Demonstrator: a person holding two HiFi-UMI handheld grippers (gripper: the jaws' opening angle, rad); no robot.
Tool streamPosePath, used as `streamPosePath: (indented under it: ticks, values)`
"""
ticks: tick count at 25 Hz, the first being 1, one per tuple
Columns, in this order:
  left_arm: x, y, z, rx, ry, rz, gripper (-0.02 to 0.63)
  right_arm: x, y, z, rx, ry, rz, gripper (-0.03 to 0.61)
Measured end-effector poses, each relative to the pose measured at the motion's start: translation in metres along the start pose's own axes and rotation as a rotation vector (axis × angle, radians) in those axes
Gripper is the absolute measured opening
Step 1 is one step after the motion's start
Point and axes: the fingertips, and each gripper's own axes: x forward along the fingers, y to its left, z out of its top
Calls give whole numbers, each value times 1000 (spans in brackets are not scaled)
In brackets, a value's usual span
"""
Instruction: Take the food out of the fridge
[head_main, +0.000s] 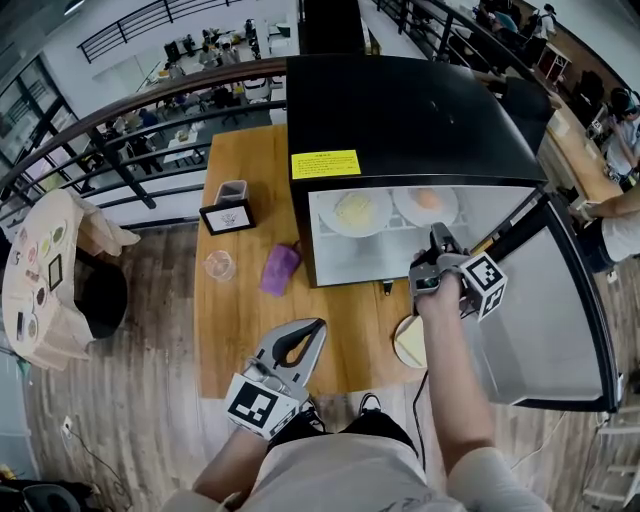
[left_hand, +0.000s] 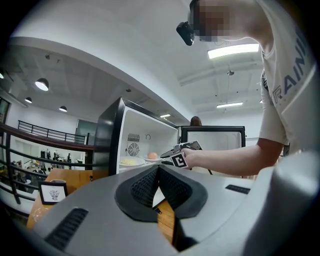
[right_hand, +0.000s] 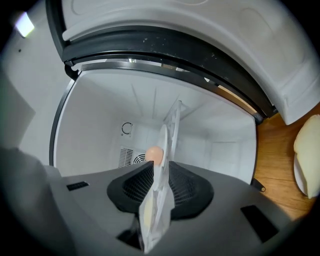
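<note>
Reach into the fridge (head_main: 400, 110): jaws of my right gripper (right_hand: 159, 172) stand apart astride the rim of the orange-food plate (head_main: 405, 213) inside, needing a firm clamp and level pull next; my left gripper (left_hand: 159, 170) is closed, empty.

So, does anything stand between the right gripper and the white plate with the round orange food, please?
Nothing visible does. The black fridge's door stands open, and the rim of the white plate sits between the parted jaws of the right gripper.
</note>
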Motion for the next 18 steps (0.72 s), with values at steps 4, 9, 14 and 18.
streamPosePath:
  ticks: [4,9,14,18]
  values:
    - [1,2,-2,-6,5,9,8,6,-4,-1,11,5,-6,87]
    - [1,1,-4,-12,10,6,8,10,-8,3,45,7,-22,67]
    - [-2,3,-7,-27,15,11,8,7,-6,0,64,13,-33,47]
    - [-2,3,-5,-25,11,15,8,5,-6,0,86,17,-27,32]
